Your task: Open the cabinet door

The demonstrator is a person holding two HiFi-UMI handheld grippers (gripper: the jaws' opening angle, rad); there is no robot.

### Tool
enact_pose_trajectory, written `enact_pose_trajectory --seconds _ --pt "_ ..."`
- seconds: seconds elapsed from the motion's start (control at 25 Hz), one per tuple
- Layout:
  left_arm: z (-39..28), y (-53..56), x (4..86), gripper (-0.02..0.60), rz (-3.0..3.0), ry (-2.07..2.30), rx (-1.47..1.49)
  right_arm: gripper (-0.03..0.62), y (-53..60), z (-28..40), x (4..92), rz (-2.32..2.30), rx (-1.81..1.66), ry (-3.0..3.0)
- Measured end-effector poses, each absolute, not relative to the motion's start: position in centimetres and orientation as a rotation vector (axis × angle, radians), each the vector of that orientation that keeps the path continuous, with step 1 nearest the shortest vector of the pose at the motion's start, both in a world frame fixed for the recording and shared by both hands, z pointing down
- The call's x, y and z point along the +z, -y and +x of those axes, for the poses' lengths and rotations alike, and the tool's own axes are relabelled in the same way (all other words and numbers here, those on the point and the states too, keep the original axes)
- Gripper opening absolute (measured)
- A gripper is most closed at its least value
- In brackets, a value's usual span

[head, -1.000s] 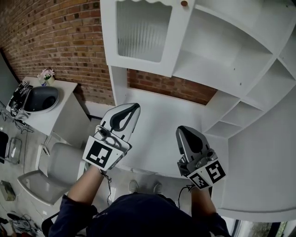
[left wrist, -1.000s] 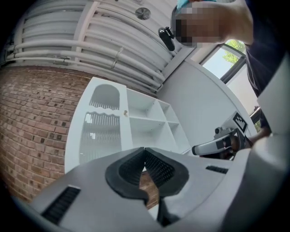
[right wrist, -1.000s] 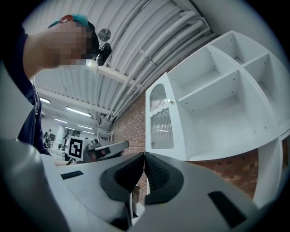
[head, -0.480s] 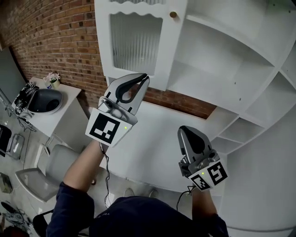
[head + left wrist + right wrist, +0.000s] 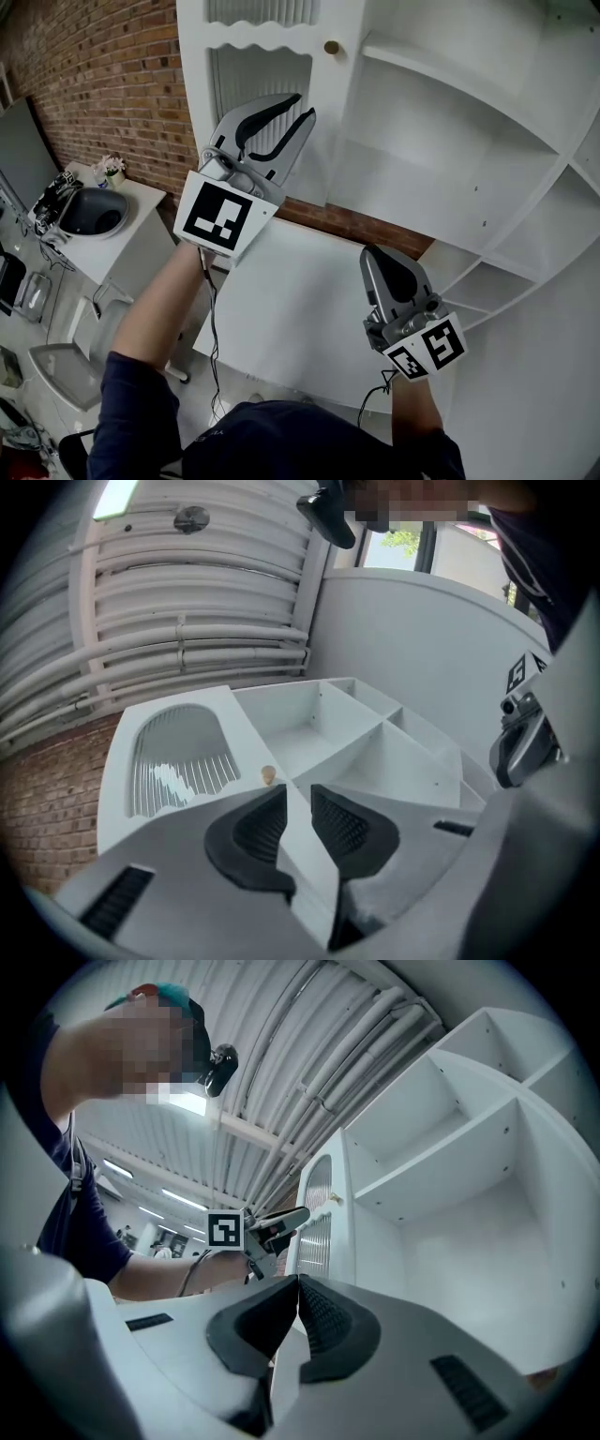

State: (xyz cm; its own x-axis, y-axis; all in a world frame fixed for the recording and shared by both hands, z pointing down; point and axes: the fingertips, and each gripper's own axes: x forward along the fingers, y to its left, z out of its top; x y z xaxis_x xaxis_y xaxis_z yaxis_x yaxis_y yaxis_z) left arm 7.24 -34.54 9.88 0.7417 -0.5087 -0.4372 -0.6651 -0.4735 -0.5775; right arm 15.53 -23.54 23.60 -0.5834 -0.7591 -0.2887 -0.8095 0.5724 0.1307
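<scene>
Against the brick wall (image 5: 94,84), cabinet (image 5: 487,141): tall white unit with open shelves on the right and one closed compartment at its upper left.
Cabinet door (image 5: 339,141): covers that upper-left compartment and looks shut. Probably a light, stiff painted panel that swings freely, with hinges likely on its left edge, opposite the handle.
Glass panel (image 5: 225,84): ribbed insert filling most of the door. This is the fragile part, so keep the jaws off it.
Left gripper (image 5: 306,105): raised in front of the door's lower half, just below and left of the handle. Its jaws have just been opening and now stand spread, with nothing between them.
Right gripper (image 5: 370,258): low and nearer, well apart from the door, with its jaws pressed together and empty.
Knob (image 5: 331,47): small, round and wood-coloured, at the door's upper right edge. This is the place to take hold. It is smooth and likely slippery, so pinch it squarely and pull gently outward.
</scene>
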Motion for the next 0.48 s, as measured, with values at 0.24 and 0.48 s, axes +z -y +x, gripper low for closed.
enact_pose_trajectory --seconds 0.24,0.48 --pt "9.0 36.8 6.1 0.130 -2.085 -0.884 0.186 0.025 25.1 16.7 23.1 -1.312 0.383 -2.591" --pt "10.6 38.9 4.4 0.138 -2.029 -0.892 0.130 0.025 26.3 17.6 22.1 -1.310 0.420 -2.565"
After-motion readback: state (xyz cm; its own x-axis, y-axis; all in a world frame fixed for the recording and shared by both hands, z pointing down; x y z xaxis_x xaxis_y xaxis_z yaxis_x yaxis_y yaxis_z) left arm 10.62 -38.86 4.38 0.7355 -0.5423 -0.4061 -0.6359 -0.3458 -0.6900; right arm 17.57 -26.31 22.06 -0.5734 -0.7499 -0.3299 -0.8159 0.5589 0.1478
